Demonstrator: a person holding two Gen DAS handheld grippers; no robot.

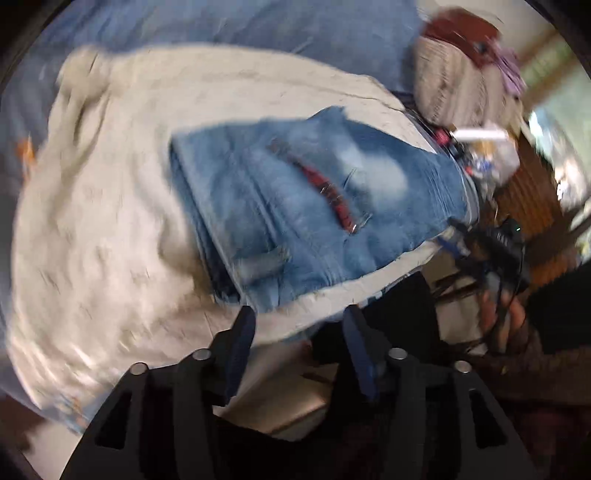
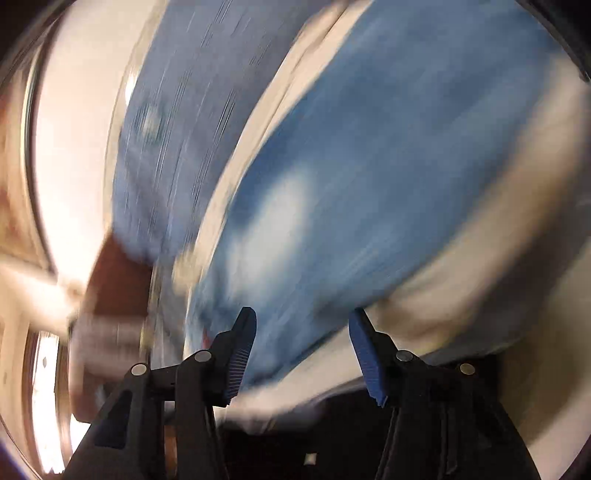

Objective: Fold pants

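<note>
Blue jeans lie folded into a thick stack on a cream cloth, with a red-lined rip across the top layer. My left gripper hovers open just short of the near edge of the stack, nothing between its fingers. The right wrist view is heavily blurred; the jeans fill it as a blue smear on the cream cloth. There my right gripper stands open in front of the denim, its blue pads apart and pressing on nothing. The other gripper and a hand show at the right of the left wrist view.
A blue sheet lies beyond the cream cloth. A striped cushion with a dark red item sits at the far right corner, small clutter beside it. A person's dark clothing stands near the edge below the stack.
</note>
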